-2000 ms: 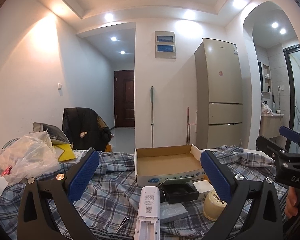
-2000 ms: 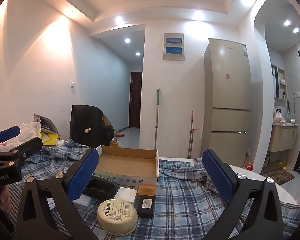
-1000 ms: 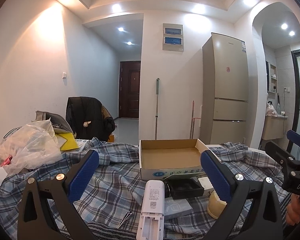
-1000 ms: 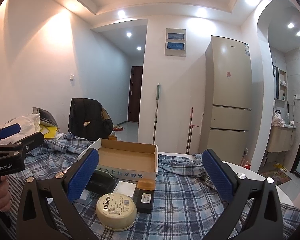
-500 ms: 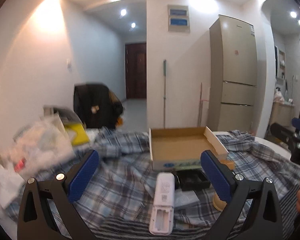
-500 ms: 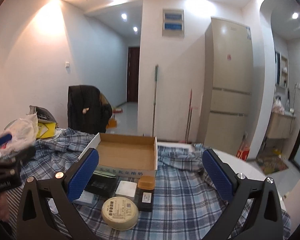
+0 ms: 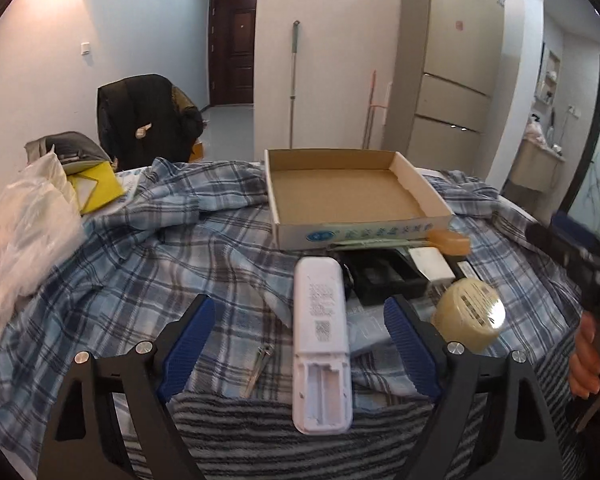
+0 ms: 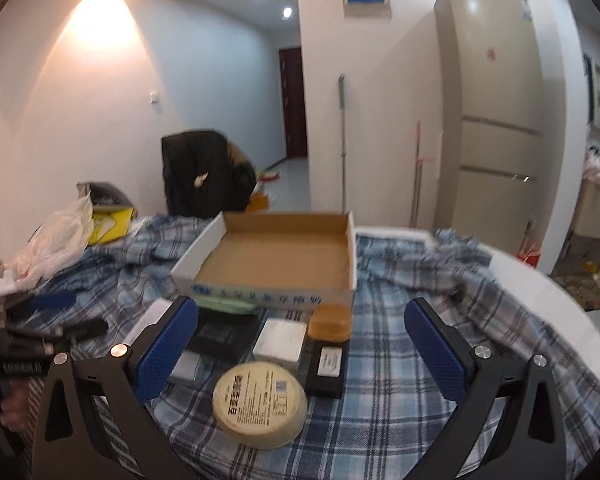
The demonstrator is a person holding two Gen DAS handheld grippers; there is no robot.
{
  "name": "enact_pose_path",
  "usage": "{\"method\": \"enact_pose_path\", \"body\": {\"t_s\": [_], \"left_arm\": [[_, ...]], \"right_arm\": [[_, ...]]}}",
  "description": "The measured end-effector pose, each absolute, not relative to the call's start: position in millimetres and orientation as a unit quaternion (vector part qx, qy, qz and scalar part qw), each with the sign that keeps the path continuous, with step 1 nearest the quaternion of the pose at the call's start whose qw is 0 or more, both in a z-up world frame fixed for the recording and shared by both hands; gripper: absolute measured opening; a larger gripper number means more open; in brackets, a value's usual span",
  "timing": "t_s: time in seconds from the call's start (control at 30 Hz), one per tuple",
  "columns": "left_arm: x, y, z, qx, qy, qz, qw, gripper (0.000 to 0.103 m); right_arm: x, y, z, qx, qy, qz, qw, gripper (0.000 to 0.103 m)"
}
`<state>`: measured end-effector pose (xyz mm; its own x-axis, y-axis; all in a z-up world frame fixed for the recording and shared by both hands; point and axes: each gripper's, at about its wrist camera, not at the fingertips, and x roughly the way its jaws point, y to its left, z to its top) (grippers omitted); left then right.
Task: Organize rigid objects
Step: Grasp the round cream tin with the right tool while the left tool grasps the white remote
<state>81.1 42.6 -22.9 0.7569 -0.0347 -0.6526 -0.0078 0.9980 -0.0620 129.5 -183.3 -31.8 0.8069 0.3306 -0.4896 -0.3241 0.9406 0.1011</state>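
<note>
Beige fridge [image 7: 450, 60], mop [image 7: 293, 80], dark door [image 7: 233, 48], perhaps a jacket-draped chair [image 7: 140, 116].

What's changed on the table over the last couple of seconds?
Both grippers tipped down toward the table. The left gripper now straddles the white remote, jaws closing, not yet touching. The right gripper hangs open over the round tin. The objects and the cardboard box stayed put.

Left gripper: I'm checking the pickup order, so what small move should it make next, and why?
Probably ease the left gripper down until its closing jaws flank the white remote, then grip. The remote lies lengthwise between the fingers, untouched, on the plaid cloth; the cardboard box beyond stands empty.
</note>
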Motion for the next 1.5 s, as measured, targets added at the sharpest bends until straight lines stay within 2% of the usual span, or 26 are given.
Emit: {"method": "enact_pose_path", "body": {"t_s": [0.27, 0.37, 0.47, 0.53, 0.6, 0.7, 0.77, 1.03, 1.23, 1.3, 1.5], "left_arm": [[82, 49, -13, -0.1, 0.291, -0.004, 0.951, 0.088], [84, 49, -23, -0.083, 0.289, 0.002, 0.954, 0.088], [89, 51, -31, -0.07, 0.304, 0.004, 0.95, 0.088], [91, 55, -34, -0.073, 0.308, 0.015, 0.948, 0.088], [91, 60, -36, -0.071, 0.305, 0.05, 0.948, 0.088], [89, 65, -34, -0.078, 0.301, 0.049, 0.949, 0.088], [89, 67, -35, -0.083, 0.303, 0.045, 0.948, 0.088], [91, 62, -38, -0.086, 0.302, 0.016, 0.949, 0.088], [112, 38, -65, -0.015, 0.384, 0.028, 0.923, 0.088], [114, 39, -69, -0.015, 0.391, 0.024, 0.92, 0.085], [129, 35, -80, -0.027, 0.439, -0.001, 0.898, 0.085]], "right_arm": [[144, -164, -68, -0.022, 0.37, 0.222, 0.902, 0.103], [143, -155, -76, -0.049, 0.383, 0.215, 0.897, 0.103], [148, -153, -85, -0.048, 0.408, 0.218, 0.885, 0.097], [153, -152, -93, -0.048, 0.435, 0.223, 0.871, 0.087], [154, -150, -98, -0.048, 0.451, 0.235, 0.86, 0.084], [153, -144, -104, -0.063, 0.455, 0.24, 0.855, 0.084], [153, -139, -108, -0.075, 0.462, 0.238, 0.851, 0.074], [147, -147, -91, -0.071, 0.424, 0.216, 0.877, 0.074], [144, -149, -81, -0.078, 0.401, 0.203, 0.89, 0.074], [144, -148, -80, -0.08, 0.401, 0.204, 0.89, 0.074], [142, -150, -81, -0.079, 0.404, 0.212, 0.886, 0.074]]}}
